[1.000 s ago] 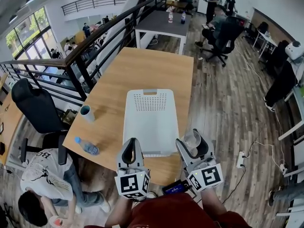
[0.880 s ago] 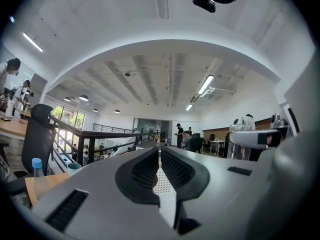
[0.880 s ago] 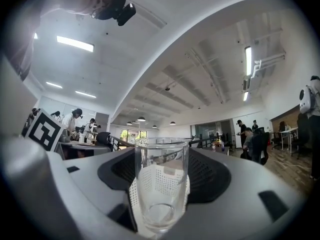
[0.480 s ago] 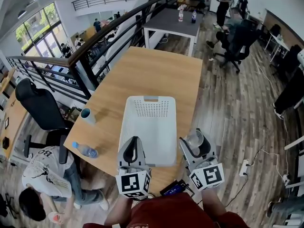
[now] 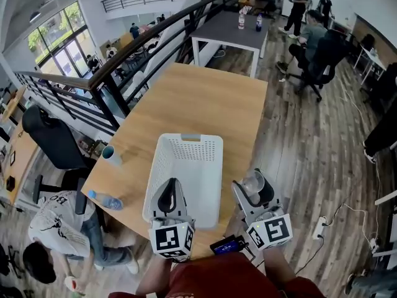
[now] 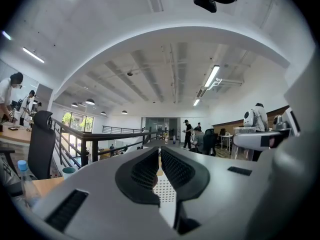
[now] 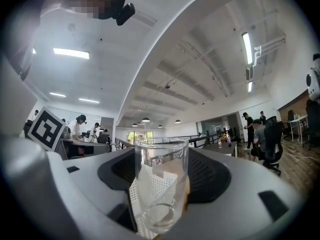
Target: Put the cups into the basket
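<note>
A white perforated basket [image 5: 186, 172] lies on the wooden table [image 5: 205, 101] near its front edge. My right gripper [image 5: 253, 188] is shut on a clear glass cup [image 5: 252, 182], held upright just right of the basket; the same glass cup [image 7: 161, 184] fills the space between the jaws in the right gripper view. My left gripper [image 5: 169, 198] hangs over the basket's near left corner with its jaws almost together and nothing between them. A teal-lined cup [image 5: 111, 155] stands on the table left of the basket, also visible as a small cup [image 6: 68, 171].
A plastic water bottle [image 5: 104, 199] lies near the table's front left corner. A black office chair [image 5: 53, 141] and a crouching person [image 5: 53, 228] are to the left. A railing [image 5: 124, 61] runs along the table's left side. A second table [image 5: 232, 27] stands beyond.
The view has shifted, so the basket and table sit lower and further left in the frame. Both grippers keep their places and the right one still holds the glass cup.
</note>
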A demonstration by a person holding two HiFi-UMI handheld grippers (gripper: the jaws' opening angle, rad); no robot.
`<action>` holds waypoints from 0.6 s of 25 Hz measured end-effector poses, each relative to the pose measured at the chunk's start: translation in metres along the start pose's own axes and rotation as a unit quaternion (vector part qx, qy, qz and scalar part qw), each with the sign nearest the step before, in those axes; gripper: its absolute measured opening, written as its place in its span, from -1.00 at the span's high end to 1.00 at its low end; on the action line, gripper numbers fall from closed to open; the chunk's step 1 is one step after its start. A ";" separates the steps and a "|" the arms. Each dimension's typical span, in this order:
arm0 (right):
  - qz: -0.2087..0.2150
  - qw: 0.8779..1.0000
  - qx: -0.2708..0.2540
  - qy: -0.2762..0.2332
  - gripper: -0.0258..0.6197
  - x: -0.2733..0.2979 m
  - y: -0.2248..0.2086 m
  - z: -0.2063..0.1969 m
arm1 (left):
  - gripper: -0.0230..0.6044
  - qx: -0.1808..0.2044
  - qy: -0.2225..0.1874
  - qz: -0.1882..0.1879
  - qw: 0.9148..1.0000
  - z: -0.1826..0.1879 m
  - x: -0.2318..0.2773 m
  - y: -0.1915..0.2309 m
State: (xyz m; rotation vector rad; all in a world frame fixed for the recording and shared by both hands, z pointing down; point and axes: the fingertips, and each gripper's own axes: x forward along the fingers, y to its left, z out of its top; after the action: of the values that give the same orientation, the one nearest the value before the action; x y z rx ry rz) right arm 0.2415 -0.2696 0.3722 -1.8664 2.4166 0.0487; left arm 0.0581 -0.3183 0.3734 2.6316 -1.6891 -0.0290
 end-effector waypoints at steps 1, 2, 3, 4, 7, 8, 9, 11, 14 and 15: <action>0.004 1.000 0.001 -0.001 0.04 0.002 -0.004 0.001 | 0.86 0.002 0.000 0.005 1.000 0.000 0.002 -0.001; 0.009 1.000 0.001 -0.002 0.04 0.005 -0.007 0.002 | 0.86 0.003 0.001 0.010 1.000 0.000 0.003 -0.002; 0.013 1.000 0.002 -0.003 0.04 0.007 -0.009 0.002 | 0.86 0.004 0.003 0.015 1.000 0.000 0.004 -0.002; 0.018 1.000 0.002 -0.004 0.04 0.010 -0.011 0.003 | 0.86 0.005 0.004 0.019 1.000 0.000 0.005 -0.002; 0.031 1.000 0.003 -0.004 0.04 0.018 -0.013 0.003 | 0.86 0.006 0.006 0.033 0.999 0.001 0.005 0.000; 0.035 0.999 0.002 -0.004 0.04 0.021 -0.012 0.004 | 0.86 0.006 0.007 0.037 0.999 0.001 0.005 0.003; 0.038 0.999 0.002 -0.004 0.04 0.024 -0.010 0.005 | 0.86 0.005 0.007 0.039 0.999 0.002 0.005 0.005; 0.043 0.999 0.000 -0.005 0.04 0.031 -0.005 0.008 | 0.86 0.004 0.009 0.041 0.999 0.003 0.004 0.010; 0.054 0.999 -0.001 -0.007 0.04 0.044 0.007 0.011 | 0.86 0.005 0.009 0.042 0.999 0.004 0.001 0.019; 0.060 0.998 0.000 -0.007 0.04 0.050 0.013 0.012 | 0.86 0.005 0.010 0.043 0.999 0.003 0.000 0.022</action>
State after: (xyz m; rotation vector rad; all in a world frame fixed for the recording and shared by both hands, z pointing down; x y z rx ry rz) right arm 0.2170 -0.3132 0.3558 -1.7138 2.5161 0.0701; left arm 0.0380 -0.3276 0.3705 2.5543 -1.8002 0.0060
